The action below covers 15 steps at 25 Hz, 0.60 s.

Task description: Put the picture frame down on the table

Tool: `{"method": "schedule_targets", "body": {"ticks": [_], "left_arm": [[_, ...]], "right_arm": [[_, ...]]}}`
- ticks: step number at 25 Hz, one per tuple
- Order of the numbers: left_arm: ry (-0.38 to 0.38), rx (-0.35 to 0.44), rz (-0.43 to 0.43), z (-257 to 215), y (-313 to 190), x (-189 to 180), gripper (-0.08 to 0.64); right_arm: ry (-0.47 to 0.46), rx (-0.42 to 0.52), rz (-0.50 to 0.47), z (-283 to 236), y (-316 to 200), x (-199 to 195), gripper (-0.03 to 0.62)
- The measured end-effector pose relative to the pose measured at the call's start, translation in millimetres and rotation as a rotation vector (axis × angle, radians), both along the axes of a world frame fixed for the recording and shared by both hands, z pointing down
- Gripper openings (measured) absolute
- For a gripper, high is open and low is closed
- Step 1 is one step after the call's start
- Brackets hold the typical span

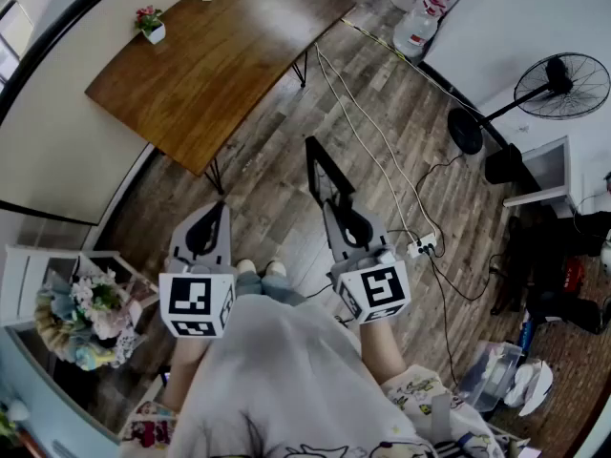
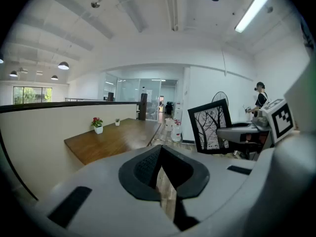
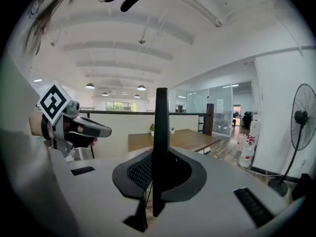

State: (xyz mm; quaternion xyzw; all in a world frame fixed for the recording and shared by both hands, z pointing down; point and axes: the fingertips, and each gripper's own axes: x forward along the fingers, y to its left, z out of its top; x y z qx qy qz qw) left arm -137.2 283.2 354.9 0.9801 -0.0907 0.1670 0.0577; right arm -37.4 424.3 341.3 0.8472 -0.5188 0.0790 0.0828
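Right gripper (image 1: 334,201) clamps picture frame (image 1: 323,165); white pot (image 1: 154,34) holds flowers (image 1: 146,15).

No legible text or signs

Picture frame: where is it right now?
Head view, right of centre: the picture frame stands upright, clamped by the right gripper, over the floor, short of the table at upper left.
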Motion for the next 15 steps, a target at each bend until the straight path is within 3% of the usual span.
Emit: {"method": "schedule_targets", "body": {"ticks": [15], "left_arm": [[-0.026, 0.062, -0.067, 3.3, 12.8, 2.4, 0.003]], "right_arm": [[-0.025, 0.005, 0.003, 10.0, 37.6, 22.4, 0.023]]}}
